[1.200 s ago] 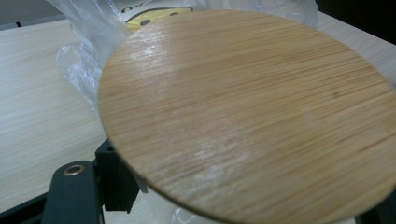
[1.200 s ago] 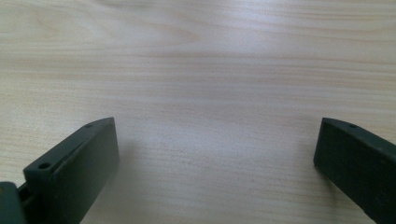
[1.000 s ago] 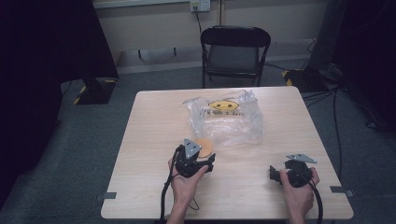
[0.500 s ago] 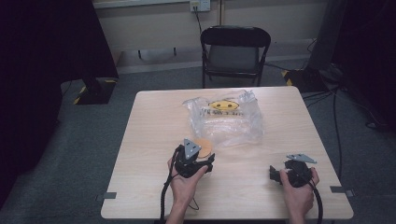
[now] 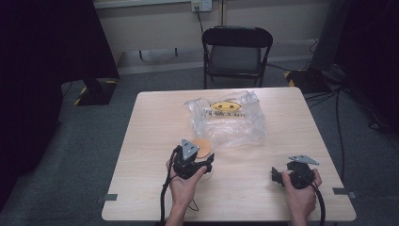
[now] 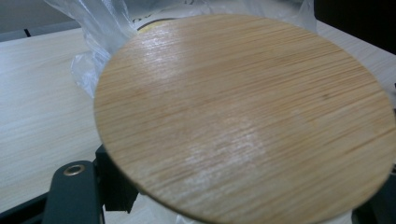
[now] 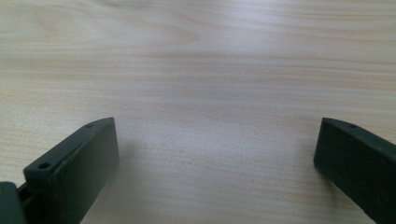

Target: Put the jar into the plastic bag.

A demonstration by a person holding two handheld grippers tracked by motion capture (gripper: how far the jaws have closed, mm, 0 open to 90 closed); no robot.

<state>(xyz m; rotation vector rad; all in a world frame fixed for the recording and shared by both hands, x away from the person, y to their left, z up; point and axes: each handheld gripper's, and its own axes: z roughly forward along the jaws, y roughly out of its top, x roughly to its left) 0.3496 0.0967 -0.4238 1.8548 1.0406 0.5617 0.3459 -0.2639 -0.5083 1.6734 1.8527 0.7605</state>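
A round bamboo lid (image 6: pixel 247 112) tops a white container whose body barely shows under it. My left gripper (image 5: pixel 200 162) is at the table's front middle, shut on that container, one black jaw on each side under the lid's rim. The lid (image 5: pixel 203 147) lies just in front of a crumpled clear plastic bag (image 5: pixel 230 120) with a yellow smiley face; the bag (image 6: pixel 93 28) rises right behind the lid. My right gripper (image 5: pixel 277 176) rests near the front right of the table, pointing left, open (image 7: pixel 217 154) over bare wood.
The light wooden table (image 5: pixel 150 122) has bare surface left of the bag and between the two grippers. A black folding chair (image 5: pixel 235 52) stands beyond the far edge. Cables run over the floor at the right.
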